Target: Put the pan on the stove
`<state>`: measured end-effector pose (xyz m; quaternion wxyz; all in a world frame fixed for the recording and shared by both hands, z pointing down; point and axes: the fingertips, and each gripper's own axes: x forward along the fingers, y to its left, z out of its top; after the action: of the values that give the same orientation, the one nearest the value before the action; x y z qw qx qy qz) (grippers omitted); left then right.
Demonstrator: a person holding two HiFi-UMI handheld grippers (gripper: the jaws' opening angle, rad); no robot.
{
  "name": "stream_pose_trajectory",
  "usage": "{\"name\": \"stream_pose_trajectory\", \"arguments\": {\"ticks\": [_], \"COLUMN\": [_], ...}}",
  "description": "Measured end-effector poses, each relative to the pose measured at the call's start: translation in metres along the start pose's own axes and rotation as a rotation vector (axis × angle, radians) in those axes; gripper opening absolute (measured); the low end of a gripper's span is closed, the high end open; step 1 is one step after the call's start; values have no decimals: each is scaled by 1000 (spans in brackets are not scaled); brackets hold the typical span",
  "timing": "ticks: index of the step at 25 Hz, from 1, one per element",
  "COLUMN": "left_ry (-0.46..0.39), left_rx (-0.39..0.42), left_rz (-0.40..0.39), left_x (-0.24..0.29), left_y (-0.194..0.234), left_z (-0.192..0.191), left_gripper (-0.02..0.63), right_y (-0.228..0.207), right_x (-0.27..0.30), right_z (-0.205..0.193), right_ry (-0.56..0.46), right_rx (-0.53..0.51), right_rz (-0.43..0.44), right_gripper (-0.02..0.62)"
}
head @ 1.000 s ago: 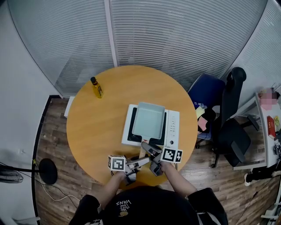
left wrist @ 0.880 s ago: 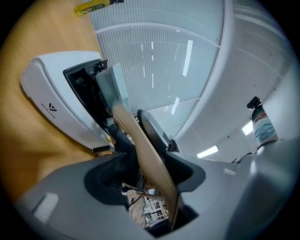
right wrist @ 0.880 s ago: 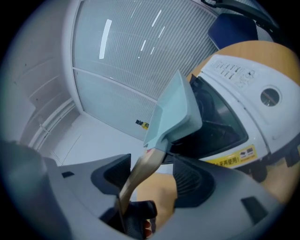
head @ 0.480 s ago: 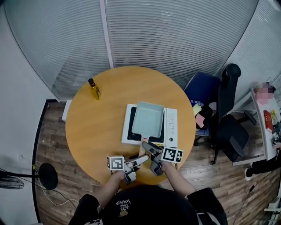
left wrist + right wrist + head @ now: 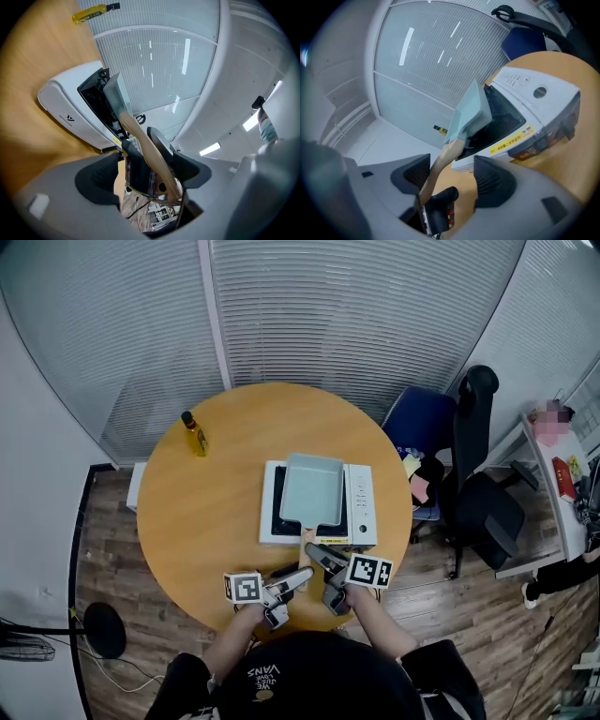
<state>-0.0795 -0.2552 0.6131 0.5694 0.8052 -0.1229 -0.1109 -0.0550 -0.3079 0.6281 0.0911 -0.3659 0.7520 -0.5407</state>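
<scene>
Head view shows a round wooden worktop (image 5: 202,521) with a white stove (image 5: 364,507) near its centre. On the black glass of the stove sits the pan (image 5: 312,488), a pale blue-green one of rectangular shape. Its wooden handle (image 5: 307,540) points to 6 o'clock, toward the person, and passes over the front edge of the stove.

Both tools meet at this handle. The left gripper (image 5: 298,577) comes from 7 o'clock and the right gripper (image 5: 315,553) from 5 o'clock, and their tips cross at the end of the handle.

Left gripper view shows the left gripper (image 5: 150,164) with its 2 jaws wide apart. They have just been opening, and the handle (image 5: 140,140) runs between them without the pads pressing on it. The black jaws of the other tool are also seen there, close to the handle.

Right gripper view shows the right gripper (image 5: 452,173) with jaws also spread wide, after they opened a little more. The handle (image 5: 443,157) lies between them, just beside the left-hand pad. If it touches this pad, I cannot tell.

A yellow oil bottle (image 5: 194,434) stands upright at 10 o'clock on the worktop, well apart from the stove. On the floor at 3 o'clock stand a blue chair (image 5: 422,423) and a black chair (image 5: 483,507).
</scene>
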Motion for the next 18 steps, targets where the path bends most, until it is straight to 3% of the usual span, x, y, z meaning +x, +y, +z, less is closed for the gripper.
{"name": "stream_pose_trajectory", "arguments": {"ticks": [10,14,18], "left_ry": [-16,-99,-211], "left_rx": [48,80,138], "left_rz": [17,55,172], "left_x": [-38,-55,-75], "left_y": [-3,-8,-8], "left_z": [-2,8,10], "left_gripper": [351,351,351], "right_y": [36,44,46], "right_x": [-16,-25,-44], "right_z": [-21,-28,-40], "right_ry": [-64,-62,-30], "right_rx": [6,-20,-98], "right_rz": [34,44,13], "right_gripper": [259,259,259]}}
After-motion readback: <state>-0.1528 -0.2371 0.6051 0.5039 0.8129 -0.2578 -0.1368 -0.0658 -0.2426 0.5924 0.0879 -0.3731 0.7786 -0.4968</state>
